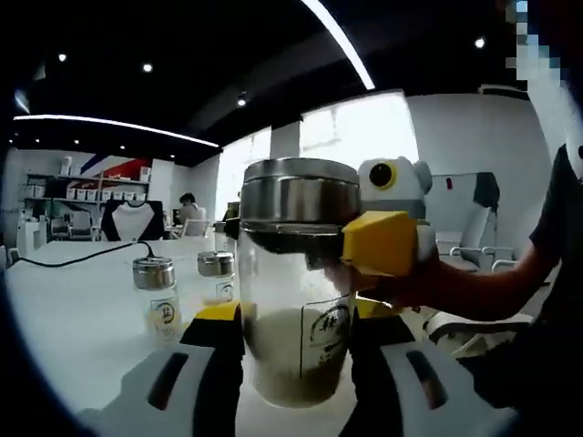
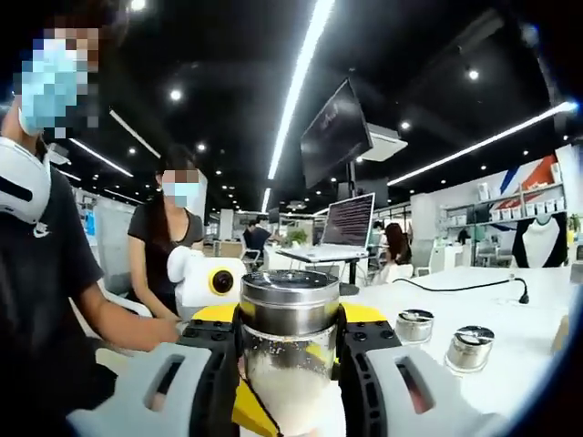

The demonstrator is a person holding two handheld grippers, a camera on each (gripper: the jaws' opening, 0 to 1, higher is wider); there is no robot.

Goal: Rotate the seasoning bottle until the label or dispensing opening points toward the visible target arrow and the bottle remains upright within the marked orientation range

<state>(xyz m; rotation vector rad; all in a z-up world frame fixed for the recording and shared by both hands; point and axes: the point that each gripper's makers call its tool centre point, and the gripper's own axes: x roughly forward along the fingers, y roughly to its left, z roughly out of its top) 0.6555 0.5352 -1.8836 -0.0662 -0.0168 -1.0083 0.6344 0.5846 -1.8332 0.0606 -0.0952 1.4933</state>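
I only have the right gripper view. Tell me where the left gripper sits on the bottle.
Observer: In the left gripper view, the left gripper clamps the seasoning bottle low on its glass body, one jaw on each side.
Operator: Report which way the label faces.
Observer: The printed label faces the left gripper's camera, a little toward that view's right.
Operator: Now say where my gripper bites.
Observer: The right gripper comes in from the right of the left gripper view. Its yellow jaw presses the neck just under the steel lid.
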